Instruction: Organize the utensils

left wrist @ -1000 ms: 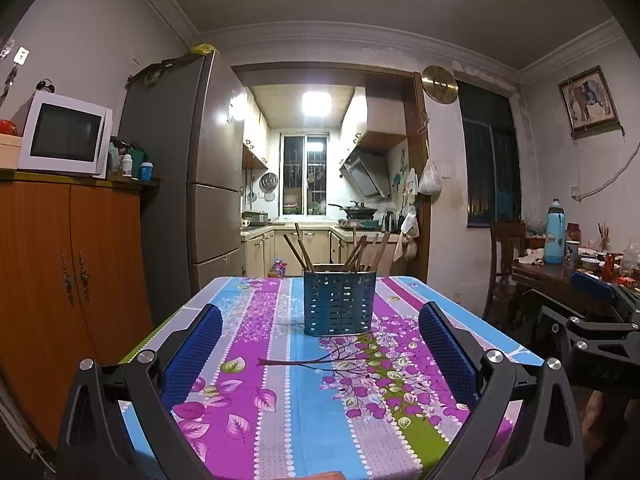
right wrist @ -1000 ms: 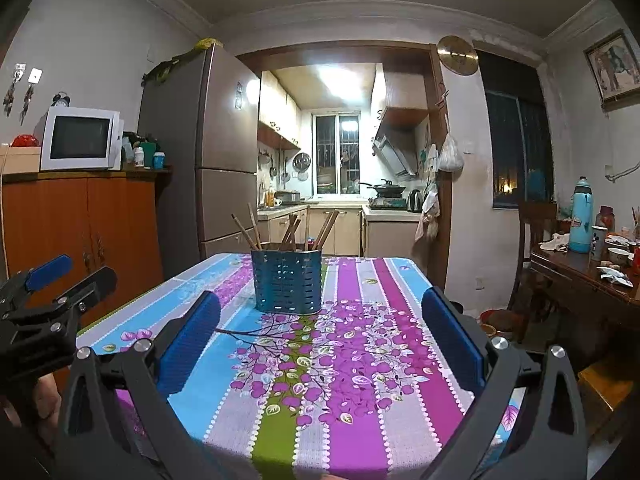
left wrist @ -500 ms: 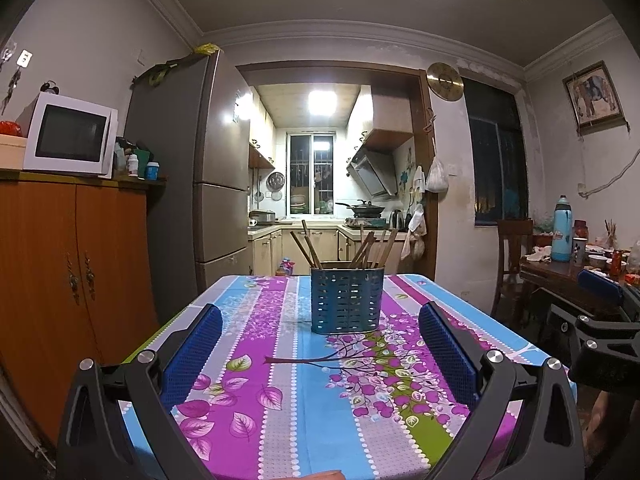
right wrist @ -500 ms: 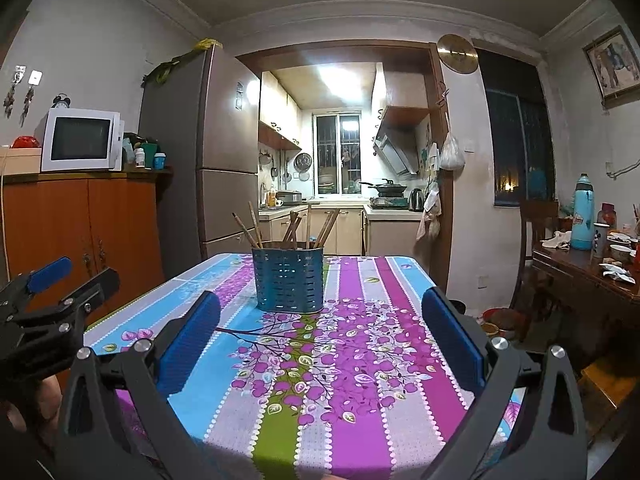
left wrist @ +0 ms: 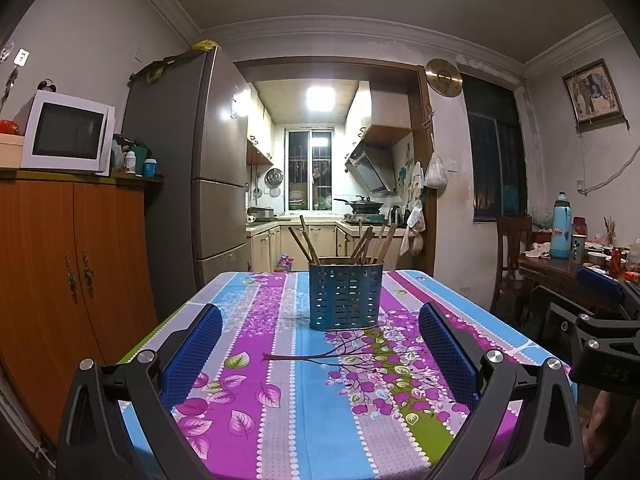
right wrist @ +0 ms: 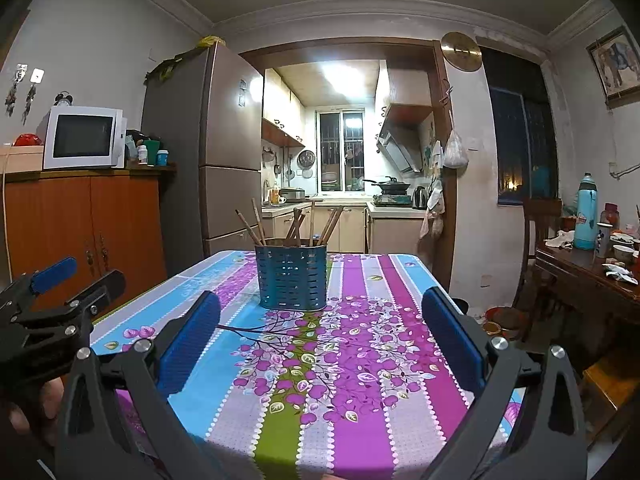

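Note:
A blue perforated utensil holder (left wrist: 344,297) stands upright near the far end of the table (left wrist: 280,420), with several brown wooden chopsticks (left wrist: 308,240) sticking out of it. It also shows in the right wrist view (right wrist: 292,278), with its chopsticks (right wrist: 256,226). My left gripper (left wrist: 320,332) is open and empty above the near part of the table, well short of the holder. My right gripper (right wrist: 320,320) is open and empty, also short of the holder. Each gripper shows at the edge of the other's view.
The table carries a purple, blue and green floral cloth (right wrist: 340,360). A wooden cabinet (left wrist: 60,280) with a microwave (left wrist: 66,136) stands left, next to a fridge (left wrist: 200,180). A cluttered side table (right wrist: 592,272) and chair (left wrist: 512,248) stand right.
Both grippers have risen slightly, so the holder and the table sit a little lower in view. Both stay open and empty.

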`<state>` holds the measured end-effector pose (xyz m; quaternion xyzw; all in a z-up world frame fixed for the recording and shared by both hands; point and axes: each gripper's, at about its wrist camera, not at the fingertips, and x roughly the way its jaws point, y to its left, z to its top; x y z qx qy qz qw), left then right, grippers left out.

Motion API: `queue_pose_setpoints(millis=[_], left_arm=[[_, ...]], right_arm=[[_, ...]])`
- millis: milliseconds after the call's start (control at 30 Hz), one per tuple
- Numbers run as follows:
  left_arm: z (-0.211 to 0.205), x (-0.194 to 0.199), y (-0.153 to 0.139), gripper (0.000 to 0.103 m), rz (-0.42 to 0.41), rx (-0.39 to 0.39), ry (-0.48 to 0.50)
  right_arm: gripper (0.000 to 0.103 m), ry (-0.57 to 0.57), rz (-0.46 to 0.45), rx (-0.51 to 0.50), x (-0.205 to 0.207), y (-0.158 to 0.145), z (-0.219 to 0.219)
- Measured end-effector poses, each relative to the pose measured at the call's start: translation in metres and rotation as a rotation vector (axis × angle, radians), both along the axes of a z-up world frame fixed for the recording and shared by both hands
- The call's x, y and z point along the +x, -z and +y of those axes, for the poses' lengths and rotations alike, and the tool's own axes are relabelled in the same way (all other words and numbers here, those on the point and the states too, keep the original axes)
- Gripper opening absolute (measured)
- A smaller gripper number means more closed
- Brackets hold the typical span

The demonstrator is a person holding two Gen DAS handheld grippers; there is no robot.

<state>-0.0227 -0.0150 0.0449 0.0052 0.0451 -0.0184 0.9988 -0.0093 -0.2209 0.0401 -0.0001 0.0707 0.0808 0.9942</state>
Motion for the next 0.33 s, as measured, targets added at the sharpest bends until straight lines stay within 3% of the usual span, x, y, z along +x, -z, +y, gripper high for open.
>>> queue_pose_setpoints(millis=[333], left_arm=[[0.002, 0.022, 0.012, 0.098, 0.1, -0.007, 0.003]], right_arm=[[0.097, 0.003, 0.002, -0.001, 0.001, 0.001, 0.0]])
